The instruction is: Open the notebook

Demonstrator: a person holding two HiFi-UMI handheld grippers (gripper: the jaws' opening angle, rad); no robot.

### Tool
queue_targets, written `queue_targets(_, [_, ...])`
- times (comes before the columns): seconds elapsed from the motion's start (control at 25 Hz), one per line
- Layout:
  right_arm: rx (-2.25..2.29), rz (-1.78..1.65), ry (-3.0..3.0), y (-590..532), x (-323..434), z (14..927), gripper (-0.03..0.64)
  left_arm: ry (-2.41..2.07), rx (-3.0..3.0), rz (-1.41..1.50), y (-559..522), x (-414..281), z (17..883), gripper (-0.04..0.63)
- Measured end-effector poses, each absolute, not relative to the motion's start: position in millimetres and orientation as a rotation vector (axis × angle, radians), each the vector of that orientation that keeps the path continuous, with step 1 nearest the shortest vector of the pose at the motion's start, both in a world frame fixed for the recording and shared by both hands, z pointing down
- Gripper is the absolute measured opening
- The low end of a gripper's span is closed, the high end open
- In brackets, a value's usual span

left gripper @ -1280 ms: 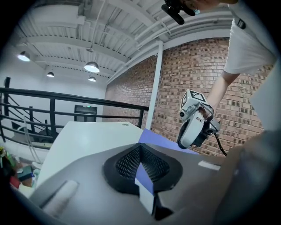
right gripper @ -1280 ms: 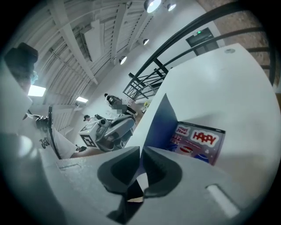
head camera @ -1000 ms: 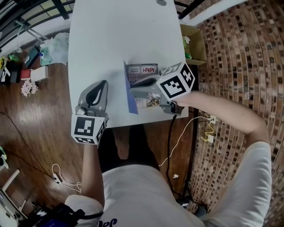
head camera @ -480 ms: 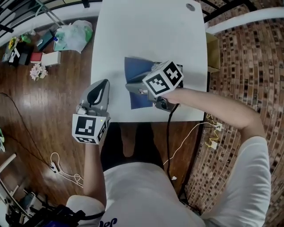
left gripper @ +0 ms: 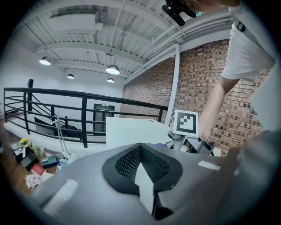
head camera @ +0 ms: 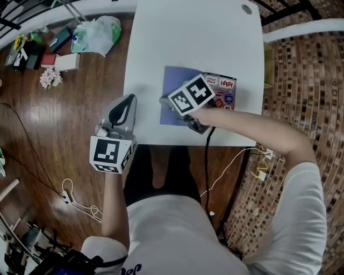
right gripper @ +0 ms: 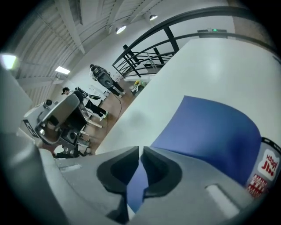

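Note:
The notebook lies on the white table (head camera: pixel 183 37), its blue cover (head camera: pixel 174 86) folded over to the left and almost flat. A printed page (head camera: pixel 227 90) shows on its right. My right gripper (head camera: pixel 163 102) points down at the cover's near left edge. Its jaws are closing, and the thin blue cover (right gripper: pixel 210 127) runs between the right gripper's pads (right gripper: pixel 140 149), which pinch it. My left gripper (head camera: pixel 127 101) hovers off the table's front left corner, shut with nothing in it. In the left gripper view, the left gripper (left gripper: pixel 140 147) faces the right gripper's marker cube (left gripper: pixel 184 123).
A plastic bag (head camera: pixel 99 32) and small boxes (head camera: pixel 59 62) lie on the wooden floor at the upper left. A black cable (head camera: pixel 206 161) hangs from the right gripper past the table's front edge. A round grommet (head camera: pixel 246 9) sits at the table's far right.
The right gripper has carried the blue cover from standing upright over to the left and down, until it is nearly flat. The left gripper stays beside the table's left front corner.

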State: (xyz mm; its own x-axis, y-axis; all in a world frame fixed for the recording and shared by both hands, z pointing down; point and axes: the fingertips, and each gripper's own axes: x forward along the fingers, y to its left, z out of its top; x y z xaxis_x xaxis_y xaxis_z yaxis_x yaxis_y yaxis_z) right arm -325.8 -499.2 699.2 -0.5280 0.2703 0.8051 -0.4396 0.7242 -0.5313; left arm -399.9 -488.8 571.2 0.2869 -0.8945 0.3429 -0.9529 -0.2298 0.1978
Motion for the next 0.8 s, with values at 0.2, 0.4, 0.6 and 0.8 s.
queue_targets(0.2, [0.171, 0.823, -1.936, -503.7, -331.0, 703.4, -0.009, -1.636, 2.236, 0.231, -487.6, -401.9, 574.3, 0.015])
queue_targets(0.4, [0.2, 0.781, -1.961, -499.6, -321.2, 664.8, -0.009, -1.597, 2.289, 0.209, -487.1, -396.2, 542.7, 0.015])
queue_targets(0.6, [0.329, 0.712, -2.075, -513.9, -301.5, 576.0, -0.009, -1.58, 2.416, 0.176, -491.2, -385.0, 475.9, 0.015])
queue_targets(0.8, [0.444, 0.651, -2.199, -515.2, -258.7, 487.6, -0.009, -1.586, 2.489, 0.029, -482.5, -357.2, 398.3, 0.015])
